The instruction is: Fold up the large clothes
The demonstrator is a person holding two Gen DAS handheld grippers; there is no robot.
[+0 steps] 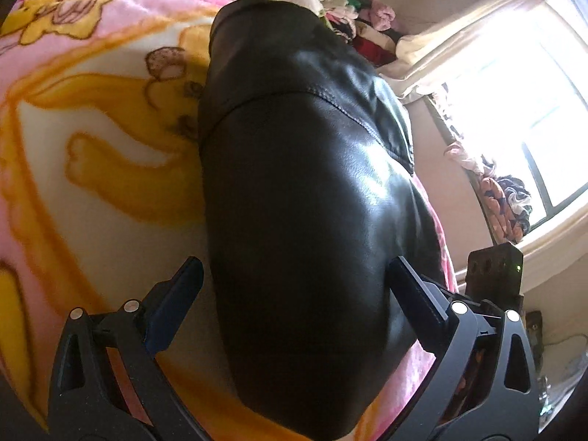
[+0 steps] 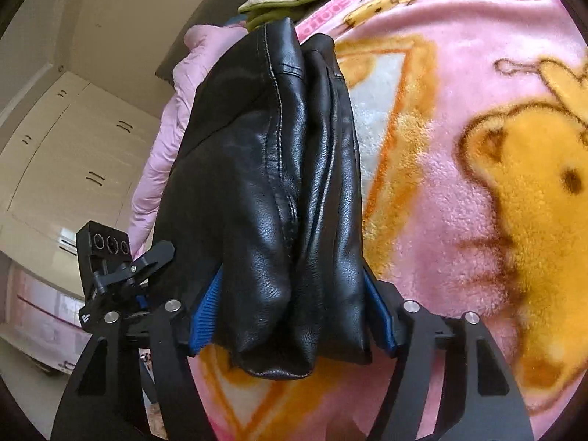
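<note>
Two grippers meet one black leather jacket (image 2: 272, 198) lying on your pink cartoon blanket (image 2: 459, 169): your right gripper (image 2: 290, 312) clamps its bunched folds between blue pads (image 2: 205, 316), while your left gripper (image 1: 294, 294) stands wide open astride the garment, near the blanket's window-side edge.

Left gripper (image 1: 294, 290): matte black angular plastic frame, triangular cut-outs, silver round rivets, blue ribbed pads. Right gripper (image 2: 292, 305): same build, brighter blue ribbed pads; small black three-lens sensor block (image 2: 106, 244) at 9 o'clock.
</note>
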